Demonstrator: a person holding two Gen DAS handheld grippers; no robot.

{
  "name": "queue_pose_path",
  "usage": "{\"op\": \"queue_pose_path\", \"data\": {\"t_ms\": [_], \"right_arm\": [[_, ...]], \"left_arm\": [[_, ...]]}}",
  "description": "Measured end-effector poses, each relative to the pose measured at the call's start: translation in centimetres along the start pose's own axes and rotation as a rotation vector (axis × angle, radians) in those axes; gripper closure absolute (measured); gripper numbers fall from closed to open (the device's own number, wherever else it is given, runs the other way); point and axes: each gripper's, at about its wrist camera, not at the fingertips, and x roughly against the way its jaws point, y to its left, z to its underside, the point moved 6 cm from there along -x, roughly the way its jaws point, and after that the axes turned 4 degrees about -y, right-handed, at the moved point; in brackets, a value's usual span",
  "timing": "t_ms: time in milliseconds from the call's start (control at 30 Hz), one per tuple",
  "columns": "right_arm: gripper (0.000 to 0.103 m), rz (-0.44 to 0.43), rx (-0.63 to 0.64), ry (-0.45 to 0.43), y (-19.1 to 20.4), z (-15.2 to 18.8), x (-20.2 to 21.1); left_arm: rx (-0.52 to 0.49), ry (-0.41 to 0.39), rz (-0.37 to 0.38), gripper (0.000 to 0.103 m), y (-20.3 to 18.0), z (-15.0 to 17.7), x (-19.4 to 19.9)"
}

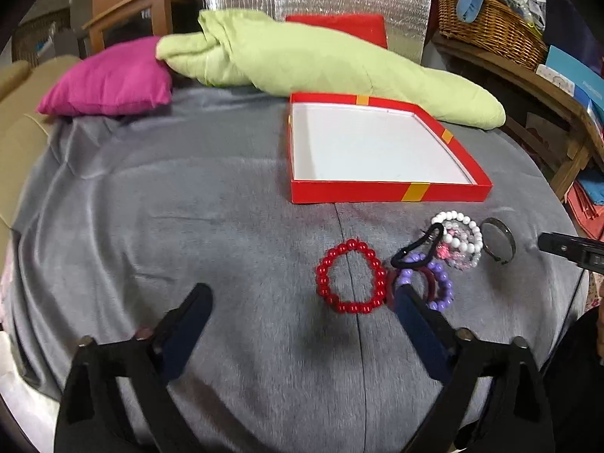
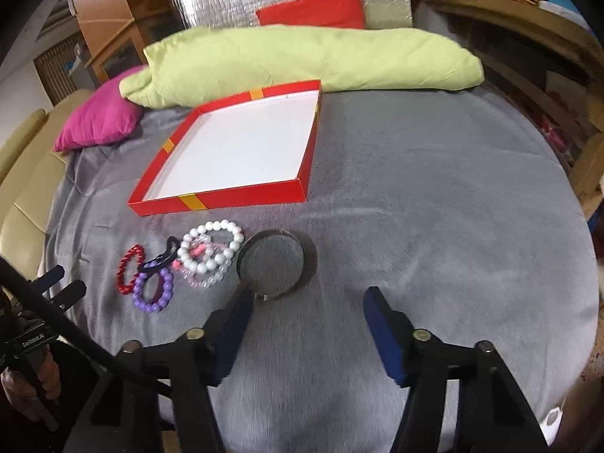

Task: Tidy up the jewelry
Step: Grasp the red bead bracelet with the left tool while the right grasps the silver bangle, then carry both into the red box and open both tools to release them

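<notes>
A red box lid with a white inside lies open on the grey blanket. In front of it lie a red bead bracelet, a purple bead bracelet, a black hair tie, a white bead bracelet over a clear pink one, and a dark metal bangle. My left gripper is open and empty, just short of the red bracelet. My right gripper is open and empty, its left finger beside the bangle.
A green quilt, a magenta pillow and a red cushion lie behind the box. A wicker basket stands on a wooden shelf at the right. A beige sofa arm is at the left.
</notes>
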Motion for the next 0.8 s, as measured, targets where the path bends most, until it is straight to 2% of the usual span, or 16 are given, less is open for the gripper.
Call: {"op": "queue_pose_path", "data": {"t_ms": [67,200,267,300,367,400,467,533,667,800], "right_arm": [[0.059,0.002,0.003,0.025,0.1,-0.3,-1.3],[0.066,0.004,-0.015,0.071,0.1,-0.4,-3.5],[0.072,0.007,-0.012,0.080,0.3,-0.3,-4.2],[0.075,0.015,-0.006,0.081,0.3,-0.3,-4.4],[0.088,0.040,0.011,0.077,0.4,-0.3,-4.7],[0.090,0.050,0.020,0.072,0.4,-0.4,-4.8],[0.097,0.046,0.020,0.063,0.4,-0.5,-4.8],[0.098,0.040,0.013,0.052,0.2,-0.5,-4.6],[0.099,0.042,-0.002,0.017,-0.3,-0.9,-3.6],[0.099,-0.002,-0.039,-0.049,-0.4,-1.9,-1.7]], "left_arm": [[-0.003,0.020,0.013,0.027,0.0,-0.3,-1.1],[0.000,0.089,0.053,0.044,-0.2,-0.1,-3.6],[0.001,0.122,0.066,0.056,-0.4,0.0,-4.6],[0.005,0.139,0.069,0.059,-0.4,0.2,-5.2],[-0.005,0.137,0.050,0.064,-0.5,0.2,-5.7],[-0.017,0.131,0.045,0.067,-0.6,0.0,-5.7],[-0.029,0.129,0.060,0.087,-0.9,-0.1,-5.9],[-0.034,0.126,0.062,0.092,-1.0,-0.2,-6.1],[-0.048,0.096,0.077,0.094,-1.3,-0.4,-5.6],[-0.024,0.036,0.101,0.094,-1.0,-1.3,-4.3]]}}
